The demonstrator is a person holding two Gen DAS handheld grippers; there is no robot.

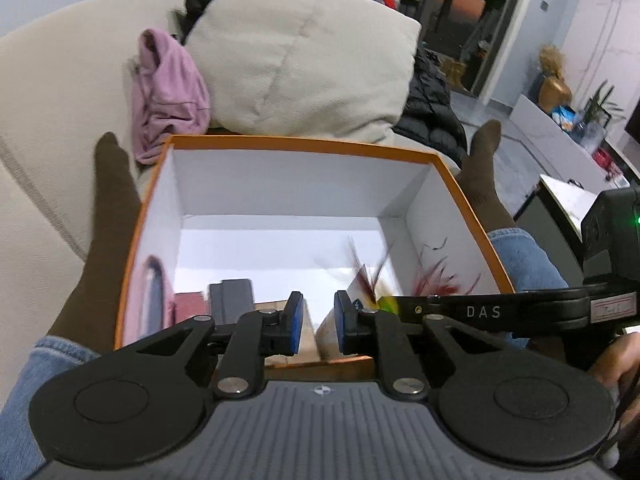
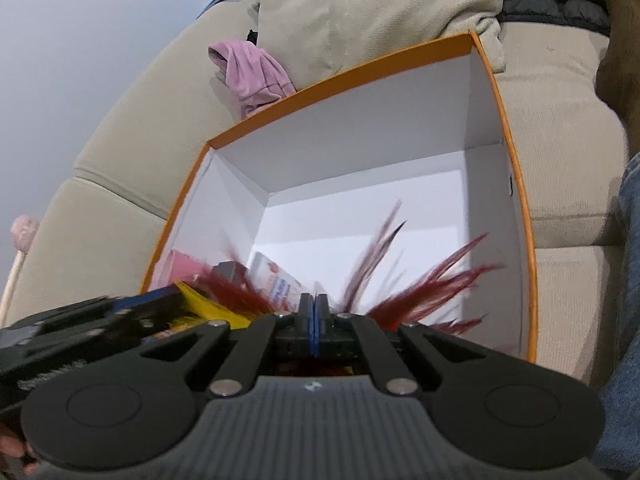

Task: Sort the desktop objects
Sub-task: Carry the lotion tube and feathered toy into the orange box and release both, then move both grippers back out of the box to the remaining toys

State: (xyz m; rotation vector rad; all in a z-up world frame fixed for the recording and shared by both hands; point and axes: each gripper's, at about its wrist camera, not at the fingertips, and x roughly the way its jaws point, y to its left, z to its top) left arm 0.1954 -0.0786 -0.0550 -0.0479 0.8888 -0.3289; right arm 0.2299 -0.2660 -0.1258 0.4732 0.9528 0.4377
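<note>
Two brown-socked feet are being held on either side of an orange-rimmed cardboard box, the left foot against its left wall and the right foot just beyond its right corner. A beige sofa is being used as the support, with a large beige cushion propped behind the box and a crumpled pink garment lying beside the box's far left corner. A black quilted jacket is being glimpsed to the right of the cushion. In the right wrist view a pink-headed mallet is being seen at the far left, well apart from the box.

Inside the white-lined box, a dark grey rectangular case and a pink object are being kept at the near left, and a white printed packet is lying near the middle; the far half of the floor is being left bare.

The left gripper is being held level over the near edge of the box, its blue-padded jaws standing partly apart with nothing between them. The right gripper is being pointed down into the box from the right, its jaws pressed together; a feather toy with red and yellow plumes is being spread around and beneath them, blurred, though whether its stem is being pinched cannot be told.
</note>
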